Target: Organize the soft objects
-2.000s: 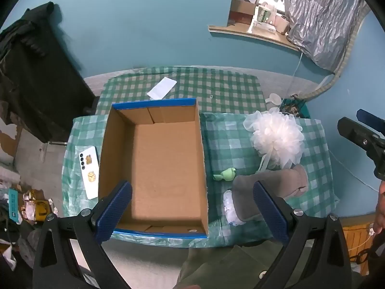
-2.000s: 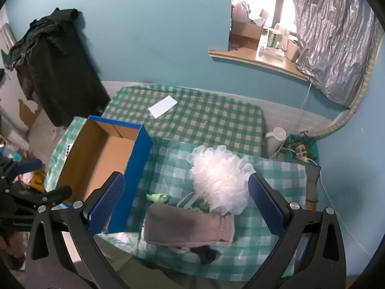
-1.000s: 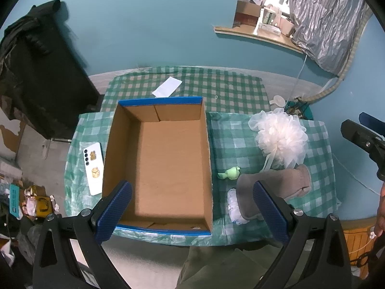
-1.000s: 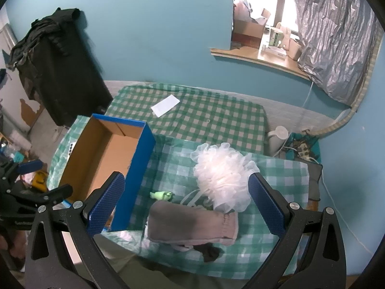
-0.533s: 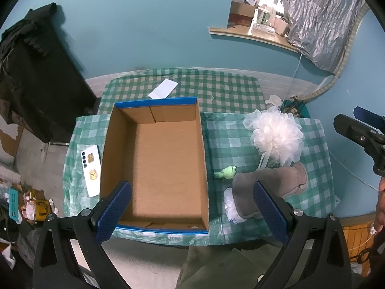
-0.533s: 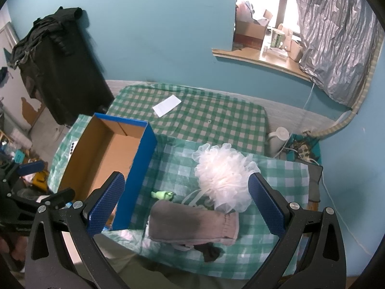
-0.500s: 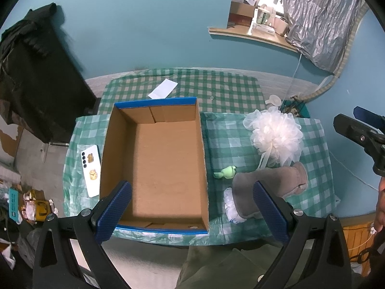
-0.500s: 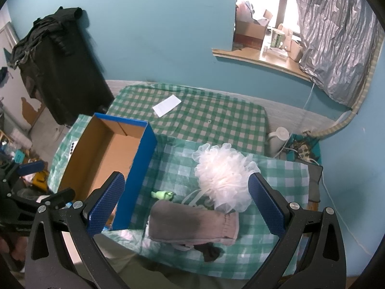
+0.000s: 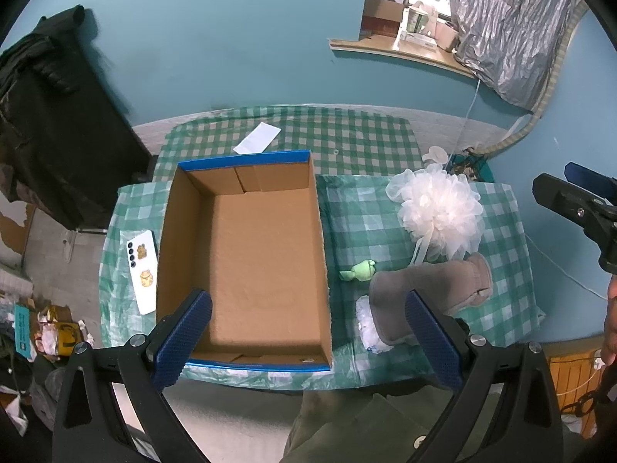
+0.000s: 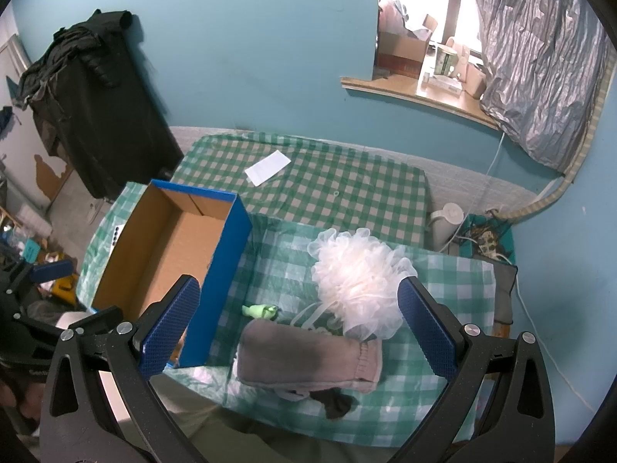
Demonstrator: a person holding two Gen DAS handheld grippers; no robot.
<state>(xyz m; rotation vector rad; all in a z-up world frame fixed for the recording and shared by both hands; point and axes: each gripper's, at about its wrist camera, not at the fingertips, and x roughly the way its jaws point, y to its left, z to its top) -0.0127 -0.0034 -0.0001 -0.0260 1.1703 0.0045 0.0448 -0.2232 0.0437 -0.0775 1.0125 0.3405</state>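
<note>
You hold your left gripper (image 9: 304, 332) and right gripper (image 10: 295, 324) high with jaws spread wide and empty, so the empty cardboard box (image 9: 266, 262) and, just beside it, the mesh bath pouf (image 10: 360, 289), grey sock (image 10: 304, 359) and small green toy (image 10: 260, 311) stay in view.

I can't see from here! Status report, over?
Left gripper open, above the box. Right gripper open, holding nothing. Box bare inside; pouf, sock and green toy on the table beside it. Nothing in the way.
</note>
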